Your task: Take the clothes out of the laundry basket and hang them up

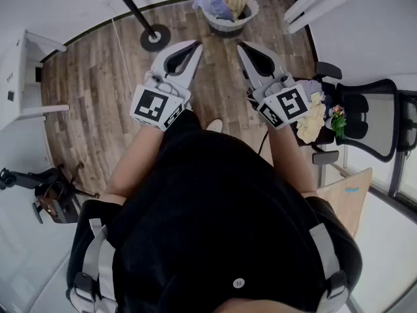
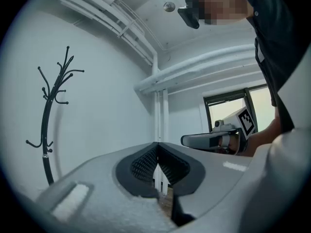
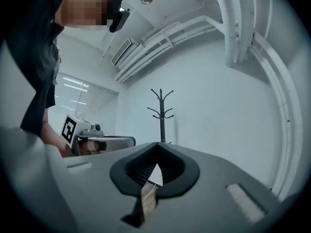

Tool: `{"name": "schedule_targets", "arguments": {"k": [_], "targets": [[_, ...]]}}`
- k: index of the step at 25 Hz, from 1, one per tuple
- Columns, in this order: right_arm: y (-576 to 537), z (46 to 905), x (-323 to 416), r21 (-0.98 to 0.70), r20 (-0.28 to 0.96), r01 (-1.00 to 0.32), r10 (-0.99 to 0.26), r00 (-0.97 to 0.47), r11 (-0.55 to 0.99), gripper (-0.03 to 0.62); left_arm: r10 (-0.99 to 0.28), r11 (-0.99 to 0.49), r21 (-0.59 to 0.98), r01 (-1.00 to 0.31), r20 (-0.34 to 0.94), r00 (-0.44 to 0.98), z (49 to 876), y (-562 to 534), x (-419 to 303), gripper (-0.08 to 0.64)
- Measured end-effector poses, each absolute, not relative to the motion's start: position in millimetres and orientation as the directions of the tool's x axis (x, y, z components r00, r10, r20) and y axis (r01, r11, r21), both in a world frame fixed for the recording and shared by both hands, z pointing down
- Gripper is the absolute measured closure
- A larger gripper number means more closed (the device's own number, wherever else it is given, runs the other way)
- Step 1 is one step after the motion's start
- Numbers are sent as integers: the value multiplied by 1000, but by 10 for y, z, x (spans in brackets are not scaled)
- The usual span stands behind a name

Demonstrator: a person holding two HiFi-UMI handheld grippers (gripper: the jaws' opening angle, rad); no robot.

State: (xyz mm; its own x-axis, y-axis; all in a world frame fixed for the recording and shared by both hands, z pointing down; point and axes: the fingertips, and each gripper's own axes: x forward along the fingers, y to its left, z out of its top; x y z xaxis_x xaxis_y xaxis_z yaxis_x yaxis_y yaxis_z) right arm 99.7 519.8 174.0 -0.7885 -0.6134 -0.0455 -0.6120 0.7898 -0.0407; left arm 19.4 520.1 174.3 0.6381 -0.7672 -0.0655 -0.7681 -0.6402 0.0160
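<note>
While you hold both hands level ahead of you, your left gripper [image 1: 195, 44] has its two jaws pressed together at the tips with nothing between them. Its own view shows ribbed black pads meeting in a point, framed by a matte grey, grainy shell. Your right gripper [image 1: 240, 45] is the same: jaws closed tip to tip and empty, with ribbed dark pads inside a smooth pale housing. Each carries a white cube [image 1: 156, 107] printed with black square markers, close to your wrist.

The laundry basket [image 1: 229, 23] sits on the floor [image 1: 85, 90] beyond both tips, apart from them, at the top of the head view. It is a rounded grey tub, and the clothes [image 1: 218, 2] are heaped in it: a soft lavender piece on the left and a crumpled cream-yellow one beside it, both rising above the rim.

The floor is wood-look planking in mixed brown tones. A coat stand [image 1: 155, 38] rests on it left of the basket, a thin black pole on a flat round base. In the gripper views it ends in curved hook branches against a plain white wall. At your right stands a black mesh-backed office chair [image 1: 365, 119], with a pale cream cloth [image 1: 313, 119] bunched at its near edge.
</note>
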Motion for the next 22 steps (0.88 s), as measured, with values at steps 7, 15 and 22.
{"name": "schedule_targets", "arguments": {"k": [7,15,22], "targets": [[5287,1802,1023,-26,-42,-610,-610,-791,792,603,-767,-641,8,-767,-50,640,1794,5279,213,563],[5215,1830,1061,-33,-48,-654,-655,-754,756,112,-818,-573,-8,-819,-48,573,1804,5196,41,143],[5156,1819,1222,-43,-46,-689,-690,-722,724,64,-828,-558,-18,-830,-56,558,1813,5130,-4,65]]}}
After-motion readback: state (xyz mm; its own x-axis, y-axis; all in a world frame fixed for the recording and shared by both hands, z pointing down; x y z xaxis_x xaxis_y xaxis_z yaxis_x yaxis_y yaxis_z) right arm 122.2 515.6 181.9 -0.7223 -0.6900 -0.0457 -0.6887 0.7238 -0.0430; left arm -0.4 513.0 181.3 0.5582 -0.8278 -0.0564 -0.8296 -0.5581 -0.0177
